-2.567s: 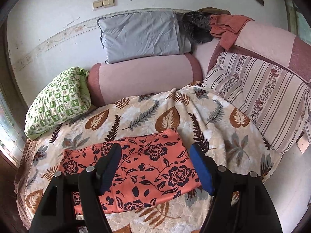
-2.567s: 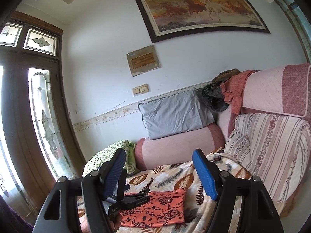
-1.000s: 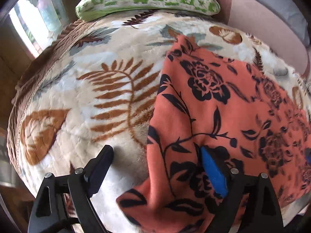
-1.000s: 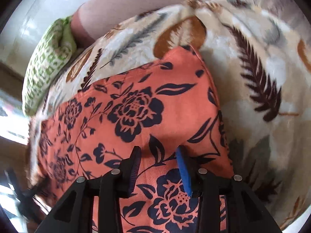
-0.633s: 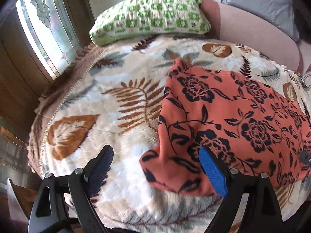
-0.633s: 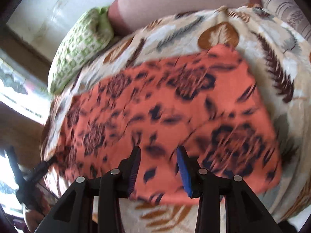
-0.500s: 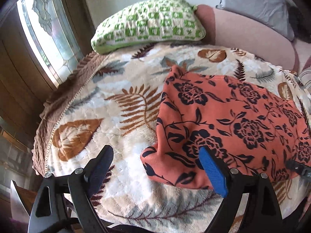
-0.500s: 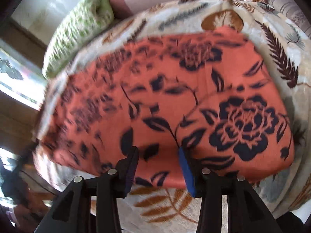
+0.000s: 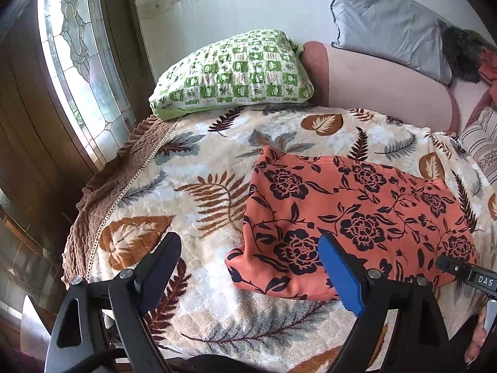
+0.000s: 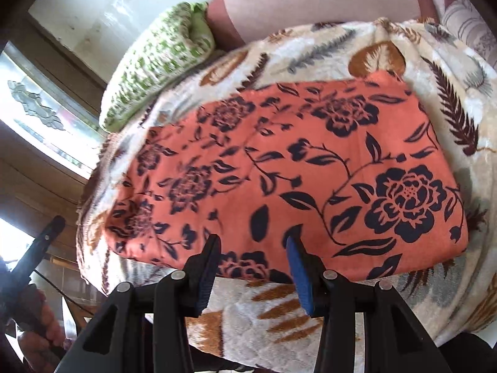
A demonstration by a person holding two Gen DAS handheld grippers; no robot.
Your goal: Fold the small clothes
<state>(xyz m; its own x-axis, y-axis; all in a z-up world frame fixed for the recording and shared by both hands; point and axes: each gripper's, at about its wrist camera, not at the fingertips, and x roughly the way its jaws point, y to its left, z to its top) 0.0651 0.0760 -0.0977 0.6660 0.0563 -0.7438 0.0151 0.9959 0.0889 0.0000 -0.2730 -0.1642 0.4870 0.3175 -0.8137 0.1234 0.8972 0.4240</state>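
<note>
On the leaf-print blanket (image 9: 198, 168) lies the orange floral cloth (image 9: 348, 217), folded into a rough rectangle with black roses and vines across its top face. It sits toward the near edge of the blanket, its long side running left to right, and its near-left corner bulges up slightly instead of lying flat. From the right wrist view the same cloth (image 10: 279, 171) fills the middle of the frame, its near edge just ahead of the fingers.

The left gripper (image 9: 248, 267) hangs above the blanket with its jaws spread wide and nothing between them; its blue pad (image 9: 341, 276) overlaps the cloth's near edge in the view, the black one stands over bare blanket. The right gripper (image 10: 251, 261) is parted too, more narrowly, with no fabric pinched; whether its tips touch the cloth I cannot tell.

Behind the cloth a green checked pillow (image 9: 233, 74) rests at the blanket's far-left end, against a pink bolster (image 9: 379, 84), with a grey pillow (image 9: 388, 28) propped above that on the wall. A leaded glass window (image 9: 80, 62) stands to the left
</note>
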